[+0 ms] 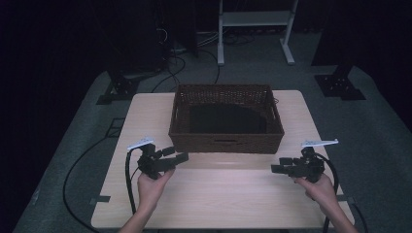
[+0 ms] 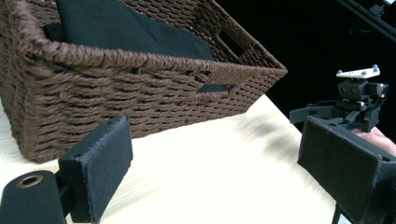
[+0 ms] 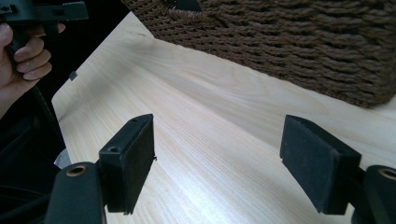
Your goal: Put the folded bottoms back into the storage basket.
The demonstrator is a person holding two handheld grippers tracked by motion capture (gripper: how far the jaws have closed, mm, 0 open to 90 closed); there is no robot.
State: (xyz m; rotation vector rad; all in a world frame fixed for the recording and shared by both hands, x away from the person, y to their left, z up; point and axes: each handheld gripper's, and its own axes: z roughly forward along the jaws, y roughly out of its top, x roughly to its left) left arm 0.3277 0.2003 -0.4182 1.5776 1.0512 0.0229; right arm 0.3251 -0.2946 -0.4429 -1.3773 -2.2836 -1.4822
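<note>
On bench: basket [image 1: 226,138] holding black cloth [image 1: 226,119] — left tool [image 1: 179,154], right tool [image 1: 278,168] before it, both wide open, empty.

Two black tools, left [image 1: 176,154] and right [image 1: 279,168], with padded rectangular jaws, grey top plates, trailing black cables.

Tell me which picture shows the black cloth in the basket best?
The high view: it looks down into the wicker basket, so the whole black cloth shows flat on the bottom. The left gripper view catches just a folded part of the cloth over the rim. The right gripper view gives the basket's outer wall.
</note>
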